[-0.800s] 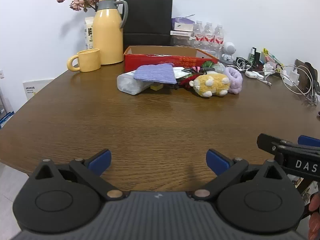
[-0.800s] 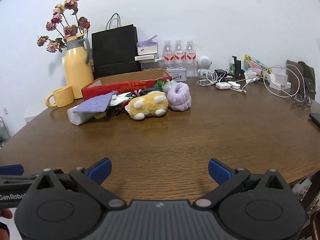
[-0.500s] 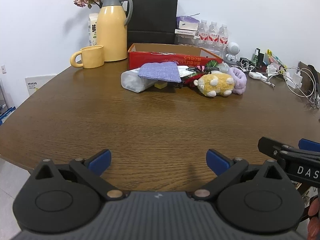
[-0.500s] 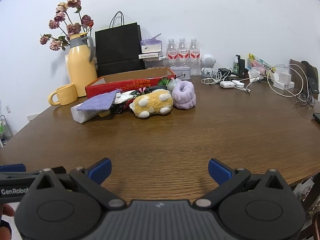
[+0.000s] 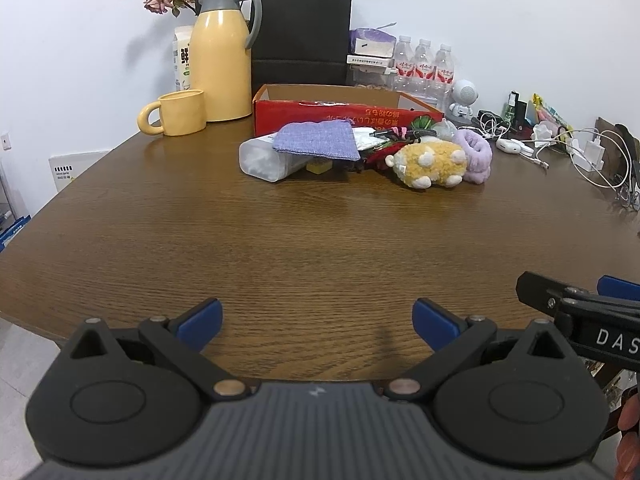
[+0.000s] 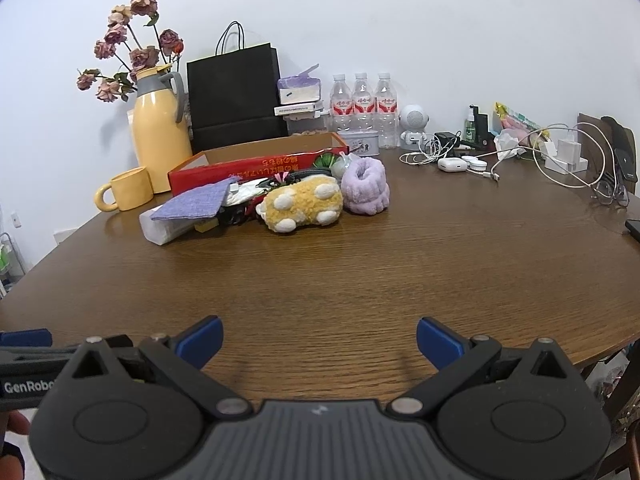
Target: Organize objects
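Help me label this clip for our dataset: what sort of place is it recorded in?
Probably an office or meeting room in everyday use. A large wooden table stands against a plain white wall, with bottled water, chargers and cables, and a yellow thermos jug along its far edge.

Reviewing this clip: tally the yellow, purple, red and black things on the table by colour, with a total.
Yellow: 3, the jug, mug and plush toy.
Purple: 3, the cloth, fuzzy band and tissue pack.
Red: 1, the box.
Black: 1, the paper bag.
Total: 8.
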A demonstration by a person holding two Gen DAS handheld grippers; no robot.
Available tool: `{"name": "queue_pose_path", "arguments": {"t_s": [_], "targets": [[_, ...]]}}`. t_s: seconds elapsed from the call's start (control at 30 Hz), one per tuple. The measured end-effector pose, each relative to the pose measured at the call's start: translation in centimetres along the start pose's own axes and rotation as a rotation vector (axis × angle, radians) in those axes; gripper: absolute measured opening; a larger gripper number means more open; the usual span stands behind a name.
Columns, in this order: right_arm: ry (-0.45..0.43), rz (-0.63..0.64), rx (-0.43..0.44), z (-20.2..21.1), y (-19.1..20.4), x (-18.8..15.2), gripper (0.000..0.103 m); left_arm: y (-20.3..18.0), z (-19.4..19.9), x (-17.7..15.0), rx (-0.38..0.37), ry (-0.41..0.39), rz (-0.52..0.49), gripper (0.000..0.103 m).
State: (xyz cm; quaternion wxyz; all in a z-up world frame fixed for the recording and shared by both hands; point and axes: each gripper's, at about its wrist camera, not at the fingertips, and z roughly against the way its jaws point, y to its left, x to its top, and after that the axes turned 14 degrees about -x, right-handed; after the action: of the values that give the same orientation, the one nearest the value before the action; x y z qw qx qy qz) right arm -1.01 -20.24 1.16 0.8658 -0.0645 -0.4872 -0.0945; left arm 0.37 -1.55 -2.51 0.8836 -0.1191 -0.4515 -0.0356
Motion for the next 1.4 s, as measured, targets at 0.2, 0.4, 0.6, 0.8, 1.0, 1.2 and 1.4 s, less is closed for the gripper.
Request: {"name": "queue_pose_path", "arguments": {"t_s": [0.2, 0.4, 0.6, 0.8, 1.0, 1.2, 1.4], "targets": [[0.0, 0.008, 0.014, 0.1, 0.2, 0.0, 0.103, 0.1, 0.1, 0.1, 0.006, -0.004, 0.0, 0.103], [-0.006, 0.011, 0.013, 0.3, 0.2, 0.0, 0.103, 0.0, 0.2, 0.1, -0.001, -0.002, -0.01, 0.103], [-0.001, 0.011, 0.016, 0.3, 0.1, -0.1, 0.103, 0.1, 0.2, 0.3, 0.002, -0.002, -0.011, 0.103], [0.004, 0.011, 0.023, 0.1, 0.2, 0.1, 0.103, 0.0, 0.1, 0.6, -0.001, -0.003, -0.02, 0.103], [-0.009, 0.02, -0.002, -0.3, 0.1, 0.5, 0.103, 0.7, 0.0, 1.4, 0.022, -0.014, -0.025, 0.103], [-0.009, 0.039, 0.003, -0.8, 0.0, 1.3, 0.103, 1.9, 0.0, 3.8, 0.046, -0.06, -0.047, 0.103], [-0.01, 0.015, 0.015, -3.1, -0.8, 3.0, 0.103, 3.0, -2.4, 6.1, 0.056, -0.054, -0.067, 0.103]]}}
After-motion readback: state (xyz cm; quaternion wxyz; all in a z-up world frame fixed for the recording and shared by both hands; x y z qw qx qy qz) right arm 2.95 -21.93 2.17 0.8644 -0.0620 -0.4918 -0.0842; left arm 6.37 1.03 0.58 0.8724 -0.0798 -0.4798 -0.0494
